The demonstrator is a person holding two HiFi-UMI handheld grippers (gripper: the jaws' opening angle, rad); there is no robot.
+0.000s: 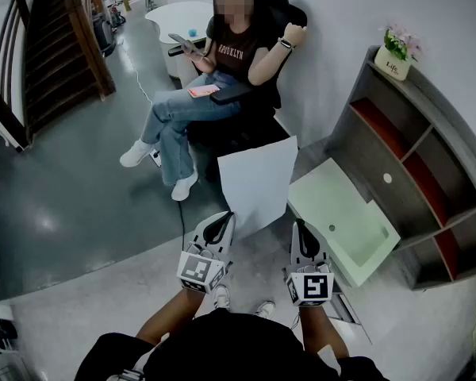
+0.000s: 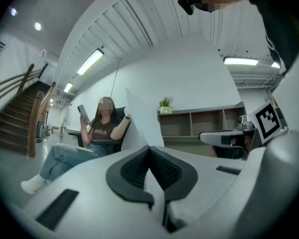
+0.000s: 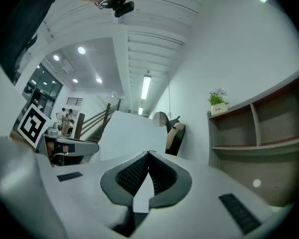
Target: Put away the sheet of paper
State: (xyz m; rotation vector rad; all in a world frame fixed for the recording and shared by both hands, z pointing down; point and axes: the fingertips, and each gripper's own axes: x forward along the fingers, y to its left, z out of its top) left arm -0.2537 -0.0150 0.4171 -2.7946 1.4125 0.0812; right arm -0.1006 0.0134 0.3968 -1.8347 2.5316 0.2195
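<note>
Your left gripper (image 1: 223, 222) is clenched on the near left edge of the sheet of paper (image 1: 258, 182). Your right gripper (image 1: 299, 227) pinches its near right corner.

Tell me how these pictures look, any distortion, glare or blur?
Head view: wide-angle bend curves the shelf unit; soft glare on the floor. Left gripper view: heavy fisheye, dark corners, bright ceiling light, left tongs loom large up close. Right gripper view: same fisheye; sheet of paper reads evenly white.
</note>
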